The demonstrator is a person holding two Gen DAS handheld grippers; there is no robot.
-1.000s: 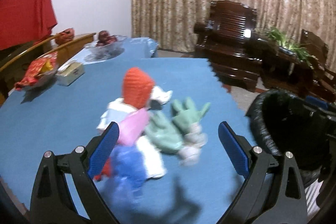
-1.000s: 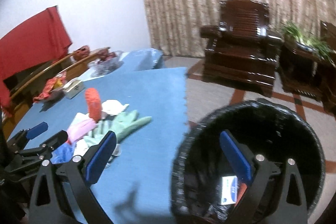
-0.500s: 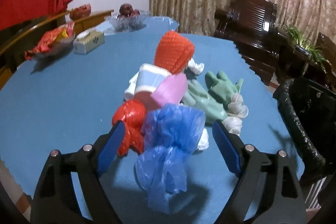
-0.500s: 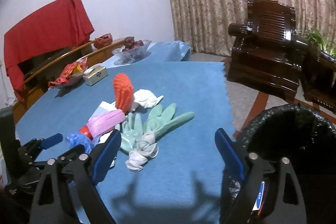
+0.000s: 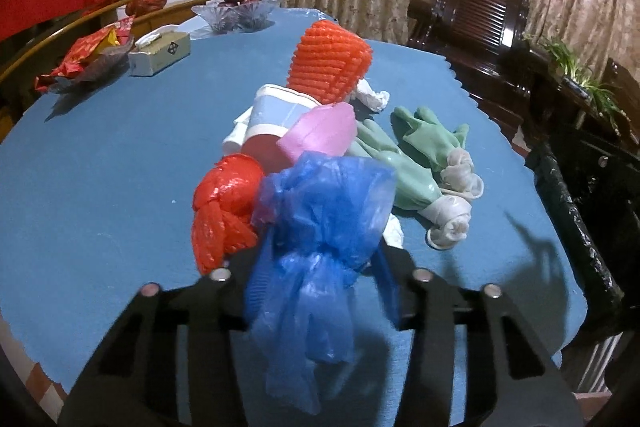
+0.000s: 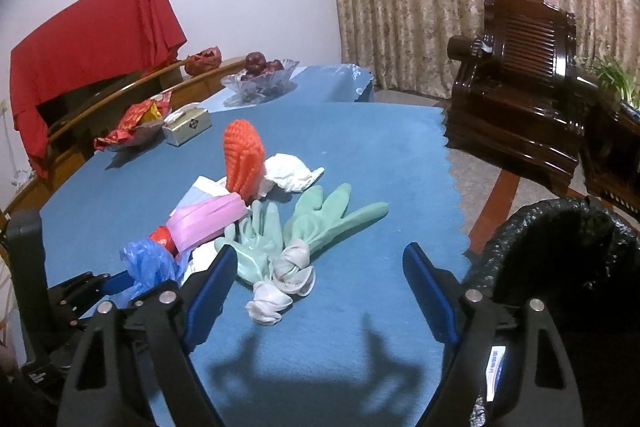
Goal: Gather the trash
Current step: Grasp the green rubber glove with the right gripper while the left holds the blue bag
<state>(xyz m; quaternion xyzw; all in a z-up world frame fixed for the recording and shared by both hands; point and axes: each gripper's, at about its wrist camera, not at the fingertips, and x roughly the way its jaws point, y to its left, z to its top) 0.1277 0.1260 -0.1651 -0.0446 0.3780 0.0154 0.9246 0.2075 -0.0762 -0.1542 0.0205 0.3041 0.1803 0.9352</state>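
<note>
Trash lies heaped near the middle of a blue-covered table (image 6: 360, 131), with the blue plastic bag (image 5: 320, 211) at the near end of the pile, pinched between the closed fingers of the left gripper (image 5: 316, 267). Just beside that bag sits a crumpled red plastic bag (image 5: 224, 203), and behind it a pink plastic roll (image 5: 320, 131) leans on a blue-and-white paper cup (image 5: 276, 115). An orange foam net sleeve (image 6: 243, 159) stands upright at the far end of the pile, touching a wad of white tissue (image 6: 292, 171). To the right of the blue bag lie two pale green rubber gloves (image 6: 320, 219) with rolled white cuffs. The right gripper (image 6: 316, 287) hovers over the table edge with its blue-padded jaws spread wide and nothing between them, the glove cuffs just ahead of it. A black-lined trash bin (image 6: 560, 247) stands off the table's right edge, beside the right gripper. Well beyond the pile, a tissue box (image 6: 188, 125), a dish of red-wrapped snacks (image 6: 132, 127) and a glass fruit bowl (image 6: 260, 79) sit along the table's far left side.
</note>
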